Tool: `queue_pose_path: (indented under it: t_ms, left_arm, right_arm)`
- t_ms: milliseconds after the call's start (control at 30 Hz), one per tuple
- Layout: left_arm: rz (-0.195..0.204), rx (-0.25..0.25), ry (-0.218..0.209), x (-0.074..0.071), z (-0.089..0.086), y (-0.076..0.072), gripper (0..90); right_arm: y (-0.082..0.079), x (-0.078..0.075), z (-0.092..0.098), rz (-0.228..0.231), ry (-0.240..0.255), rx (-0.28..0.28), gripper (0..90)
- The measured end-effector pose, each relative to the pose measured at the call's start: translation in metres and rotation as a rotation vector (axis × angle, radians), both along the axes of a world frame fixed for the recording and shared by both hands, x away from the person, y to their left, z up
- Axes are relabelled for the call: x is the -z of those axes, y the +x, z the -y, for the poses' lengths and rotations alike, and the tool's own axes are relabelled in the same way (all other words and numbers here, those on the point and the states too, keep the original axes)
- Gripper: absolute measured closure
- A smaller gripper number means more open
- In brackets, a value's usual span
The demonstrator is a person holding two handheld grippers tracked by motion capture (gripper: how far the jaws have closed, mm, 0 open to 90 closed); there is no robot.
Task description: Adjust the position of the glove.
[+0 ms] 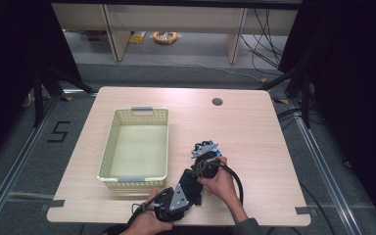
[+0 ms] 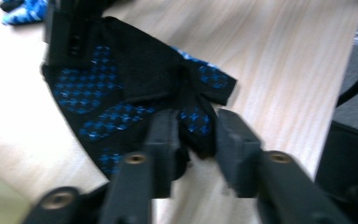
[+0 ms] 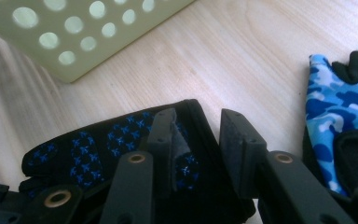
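Note:
A black glove with blue grip dots (image 1: 192,190) lies on the wooden table near the front edge, between the two hands. My left gripper (image 1: 188,192) comes in from the lower left. In the left gripper view one finger of the black glove (image 2: 198,122) fills the gap between the jaws, and both pads touch it. My right gripper (image 1: 196,175) reaches the glove from the right. In the right gripper view the black glove's (image 3: 93,151) edge lies between the jaws with a gap showing beside it. A blue camouflage glove (image 3: 340,109) lies just past the right gripper.
A pale yellow perforated basket (image 1: 134,179) stands left of the gloves, its front corner (image 3: 74,46) close to the right gripper. The blue camouflage glove (image 1: 216,148) lies behind the right hand. A round cable hole (image 1: 217,102) sits at the table's far side.

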State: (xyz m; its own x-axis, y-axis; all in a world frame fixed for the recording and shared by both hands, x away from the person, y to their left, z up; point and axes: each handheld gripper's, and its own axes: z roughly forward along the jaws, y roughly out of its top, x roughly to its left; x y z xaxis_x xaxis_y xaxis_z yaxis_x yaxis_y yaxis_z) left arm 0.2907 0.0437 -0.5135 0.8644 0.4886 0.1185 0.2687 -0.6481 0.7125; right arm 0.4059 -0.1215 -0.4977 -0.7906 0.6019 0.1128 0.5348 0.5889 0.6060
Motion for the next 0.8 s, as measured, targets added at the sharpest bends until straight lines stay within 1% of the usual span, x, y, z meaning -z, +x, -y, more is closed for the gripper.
queue_pose_path:
  t_ms: [33, 67, 100, 133, 167, 200, 233, 267, 300, 333, 400, 433, 467, 500, 533, 567, 600, 633, 667, 700, 733, 767, 800]
  left_arm:
    - [0.001, -0.001, 0.004, -0.001, -0.001, 0.000, 77.0]
    - [-0.004, -0.003, -0.001, -0.001, -0.002, 0.000, 77.0]
    - [-0.004, -0.015, -0.008, 0.000, -0.004, 0.000, 79.9]
    - [-0.004, -0.015, -0.008, 0.000, -0.004, 0.000, 81.1]
    - [0.003, -0.013, 0.004, -0.001, -0.007, 0.001, 81.7]
    - [0.003, -0.013, 0.004, -0.001, -0.007, 0.001, 82.2]
    - [0.010, -0.006, 0.003, -0.001, -0.009, 0.002, 82.6]
    - [0.010, -0.006, 0.003, -0.001, -0.009, 0.002, 82.8]
    - [0.005, -0.020, 0.009, -0.002, -0.010, 0.002, 82.8]
    - [-0.013, -0.014, 0.012, -0.002, -0.012, 0.004, 83.3]
    - [-0.006, -0.015, 0.009, -0.002, -0.014, 0.004, 83.7]
    - [-0.008, -0.007, -0.002, -0.002, -0.014, 0.004, 83.7]
    - [-0.006, -0.012, -0.005, -0.002, -0.016, 0.004, 83.9]
    - [0.000, -0.024, 0.011, -0.003, -0.018, 0.005, 84.1]
    - [0.004, -0.027, 0.007, -0.004, -0.020, 0.004, 84.3]
    - [0.004, -0.032, -0.003, -0.004, -0.021, 0.005, 84.5]
    - [0.006, -0.032, -0.006, -0.005, -0.022, 0.004, 84.7]
    - [0.015, -0.036, -0.005, -0.008, -0.026, 0.006, 84.9]
    - [0.015, -0.036, -0.005, -0.008, -0.026, 0.006, 84.9]
    - [0.019, -0.039, -0.022, -0.010, -0.028, 0.007, 84.9]
    - [0.019, -0.039, -0.022, -0.010, -0.028, 0.007, 85.0]
    - [0.036, -0.036, -0.024, -0.011, -0.029, 0.008, 85.0]
    - [0.042, -0.037, -0.014, -0.013, -0.030, 0.009, 85.0]
  right_arm:
    - [-0.001, -0.001, 0.000, -0.010, -0.010, 0.003, 72.5]
    - [-0.001, -0.001, 0.000, -0.010, -0.010, 0.003, 72.5]
    - [-0.004, -0.004, 0.000, -0.020, -0.031, 0.043, 82.5]
    - [-0.004, -0.004, 0.000, -0.020, -0.031, 0.043, 82.5]
    - [-0.003, 0.000, 0.004, -0.007, 0.000, 0.018, 84.6]
    - [-0.003, 0.000, 0.004, -0.007, 0.000, 0.018, 84.6]
    - [-0.003, 0.001, 0.009, -0.012, 0.024, 0.034, 85.8]
    - [-0.003, 0.001, 0.009, -0.012, 0.024, 0.034, 85.8]
    - [-0.004, -0.001, 0.010, -0.030, 0.016, 0.043, 86.3]
    - [-0.004, 0.000, 0.011, -0.007, 0.041, 0.044, 87.6]
    - [-0.005, -0.003, 0.014, -0.003, 0.045, 0.035, 87.8]
    - [-0.005, -0.003, 0.014, -0.003, 0.045, 0.035, 87.8]
    - [-0.007, -0.006, 0.016, -0.002, 0.031, 0.048, 87.9]
    - [-0.009, -0.007, 0.017, -0.009, 0.044, 0.054, 88.0]
    - [-0.012, -0.010, 0.019, -0.016, 0.045, 0.089, 88.1]
    - [-0.014, -0.010, 0.021, 0.003, 0.076, 0.082, 88.1]
    - [-0.016, -0.013, 0.024, 0.008, 0.089, 0.090, 88.2]
    - [-0.021, -0.019, 0.030, 0.014, 0.115, 0.093, 88.2]
    - [-0.021, -0.019, 0.030, 0.014, 0.115, 0.093, 88.2]
    - [-0.028, -0.023, 0.036, 0.008, 0.140, 0.109, 88.2]
    - [-0.028, -0.023, 0.036, 0.008, 0.140, 0.109, 88.2]
    - [-0.032, -0.025, 0.039, 0.012, 0.153, 0.122, 88.2]
    - [-0.036, -0.025, 0.042, 0.005, 0.176, 0.140, 88.2]
